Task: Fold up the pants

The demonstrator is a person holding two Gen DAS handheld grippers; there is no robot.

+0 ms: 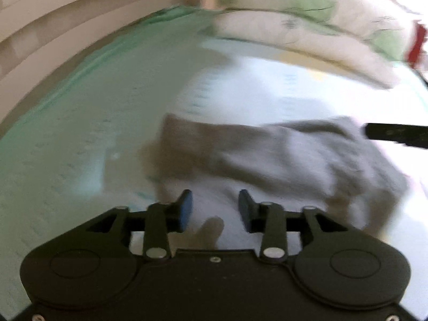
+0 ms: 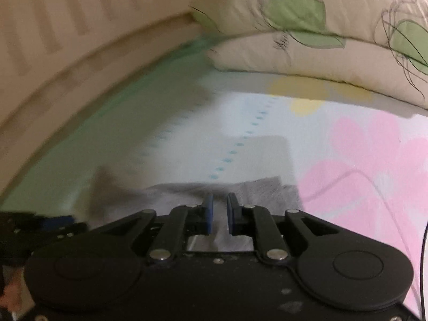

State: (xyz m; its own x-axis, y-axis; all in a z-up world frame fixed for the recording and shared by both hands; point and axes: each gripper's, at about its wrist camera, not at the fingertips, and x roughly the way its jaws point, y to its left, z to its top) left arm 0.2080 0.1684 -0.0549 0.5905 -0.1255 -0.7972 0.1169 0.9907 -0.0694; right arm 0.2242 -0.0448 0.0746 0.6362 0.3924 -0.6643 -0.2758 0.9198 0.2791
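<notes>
The grey pants (image 1: 281, 157) lie bunched on the bed sheet (image 1: 80, 133), stretching from the middle to the right of the left wrist view. My left gripper (image 1: 215, 208) is open just above their near edge, with nothing between its blue pads. In the right wrist view my right gripper (image 2: 219, 212) sits over the grey pants (image 2: 256, 190), its pads a narrow gap apart with grey cloth showing between them. Whether it pinches the cloth is unclear. The right gripper's finger shows at the right edge of the left wrist view (image 1: 396, 132).
A white duvet with green leaf print (image 2: 307, 26) is piled at the back of the bed. A cream slatted headboard (image 2: 67, 26) runs along the left. The sheet has green (image 2: 120, 123) and pink flower (image 2: 374, 165) areas. A thin cable (image 2: 347, 176) lies on the pink part.
</notes>
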